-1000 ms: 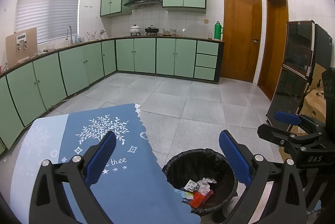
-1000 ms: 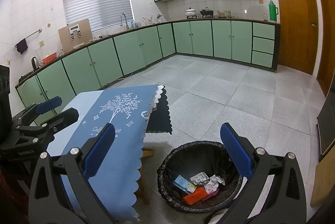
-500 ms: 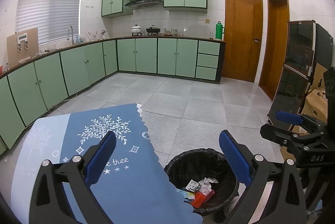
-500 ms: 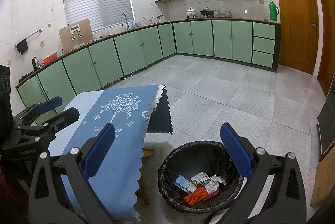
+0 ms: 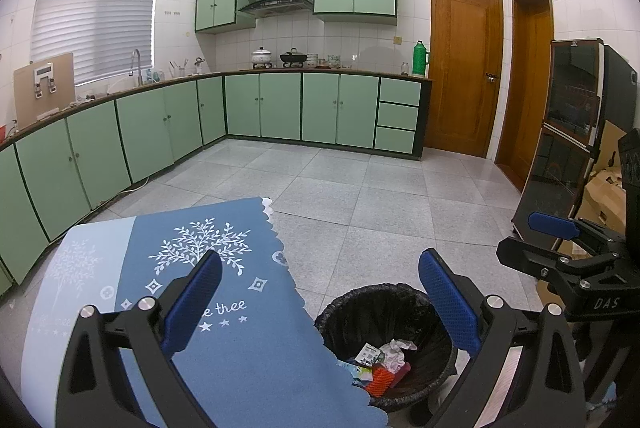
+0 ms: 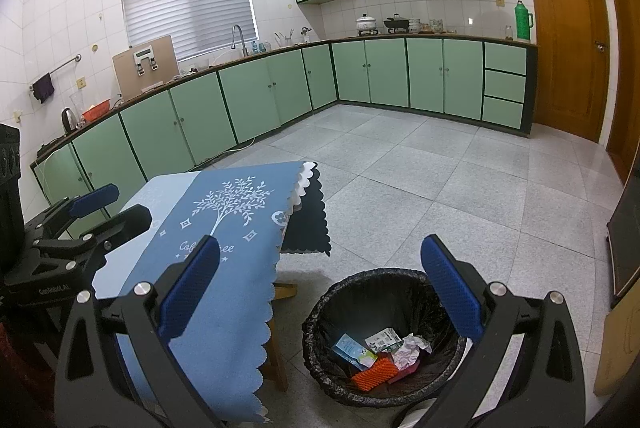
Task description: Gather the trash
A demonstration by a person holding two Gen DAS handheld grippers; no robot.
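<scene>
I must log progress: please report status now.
Both grippers, left and right, open, empty. Trash in bin. Tablecloth bare. Nothing in the way.

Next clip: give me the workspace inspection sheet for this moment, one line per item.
Surface: blue tablecloth covers the table, nothing seen on top.
Job's things: black-lined trash bin on the floor beside the table, holding an orange item, wrappers and crumpled paper.
Clutter: nothing seen loose on the floor.
Grippers: left hand-held gripper and right hand-held gripper both open, empty.
Cables: one along the cabinet base.
Surroundings: green kitchen cabinets, wooden doors.
</scene>
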